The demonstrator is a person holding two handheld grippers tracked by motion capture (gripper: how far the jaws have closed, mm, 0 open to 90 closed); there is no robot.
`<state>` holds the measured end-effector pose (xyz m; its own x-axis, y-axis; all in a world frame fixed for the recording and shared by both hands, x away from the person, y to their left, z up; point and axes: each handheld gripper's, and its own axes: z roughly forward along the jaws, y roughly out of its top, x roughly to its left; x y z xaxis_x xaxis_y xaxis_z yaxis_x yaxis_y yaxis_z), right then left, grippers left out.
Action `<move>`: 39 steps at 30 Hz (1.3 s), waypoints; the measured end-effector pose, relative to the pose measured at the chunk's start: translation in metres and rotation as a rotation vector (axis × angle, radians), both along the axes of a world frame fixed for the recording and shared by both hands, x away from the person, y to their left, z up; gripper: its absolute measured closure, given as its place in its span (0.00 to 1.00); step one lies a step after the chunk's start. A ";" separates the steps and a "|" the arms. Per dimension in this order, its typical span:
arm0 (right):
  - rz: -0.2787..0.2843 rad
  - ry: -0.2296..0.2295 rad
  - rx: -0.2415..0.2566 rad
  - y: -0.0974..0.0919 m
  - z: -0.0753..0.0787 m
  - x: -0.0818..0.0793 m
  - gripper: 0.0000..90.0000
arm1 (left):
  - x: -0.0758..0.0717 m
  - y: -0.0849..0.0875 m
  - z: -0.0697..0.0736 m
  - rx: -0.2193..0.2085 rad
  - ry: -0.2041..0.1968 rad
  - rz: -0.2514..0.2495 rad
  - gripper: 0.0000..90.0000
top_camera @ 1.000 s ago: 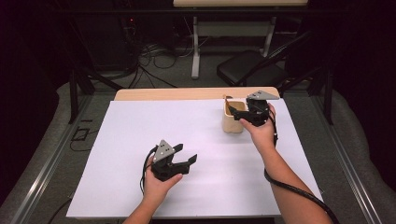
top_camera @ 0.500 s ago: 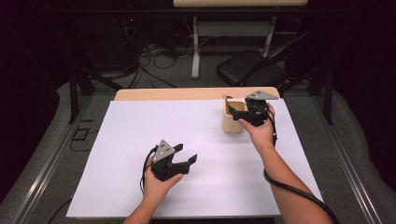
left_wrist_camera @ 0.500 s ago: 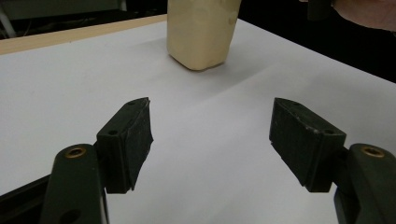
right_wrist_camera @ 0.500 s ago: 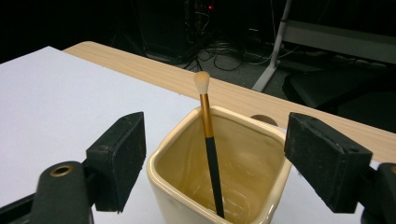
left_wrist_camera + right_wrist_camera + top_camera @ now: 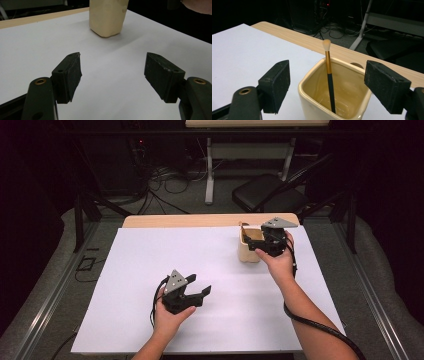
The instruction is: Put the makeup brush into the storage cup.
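Your right gripper hangs over the mouth of the cream ceramic cup, which stands near the far right corner of the white surface. Its fingers stand wide apart on either side of the rim and touch nothing. Inside the cup a small brush leans upright, with a black handle, a gold ferrule and a pale tuft that rises above the rim.

Across the last second little has changed. The right gripper was already over the cup and has edged only slightly, settling more squarely above the opening. The cup has not shifted, and the brush stands free of the fingers. This reads as the end of a placement: the brush is in the cup and the gripper has let go, or is paused just after doing so. You could equally be lining up to take the brush out; the frames cannot settle which.

Your left gripper has stayed where it was, low over the near middle of the surface, well apart from the cup. Its fingers are spread and empty, aimed toward the cup across bare white surface.

If you withdraw the right gripper, lift it straight up, since a sideways pull could catch the tuft or tip the cup.
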<state>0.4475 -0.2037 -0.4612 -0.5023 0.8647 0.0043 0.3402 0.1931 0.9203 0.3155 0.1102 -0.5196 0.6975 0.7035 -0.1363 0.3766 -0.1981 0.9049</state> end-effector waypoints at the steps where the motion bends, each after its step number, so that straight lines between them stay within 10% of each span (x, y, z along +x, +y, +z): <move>1: 0.006 0.001 0.000 0.001 0.001 -0.001 0.23 | 0.000 0.000 0.000 0.000 0.000 0.000 0.33; 39: 0.181 -0.078 0.016 0.027 0.020 -0.048 0.23 | 0.000 0.001 0.000 0.003 -0.002 0.001 0.33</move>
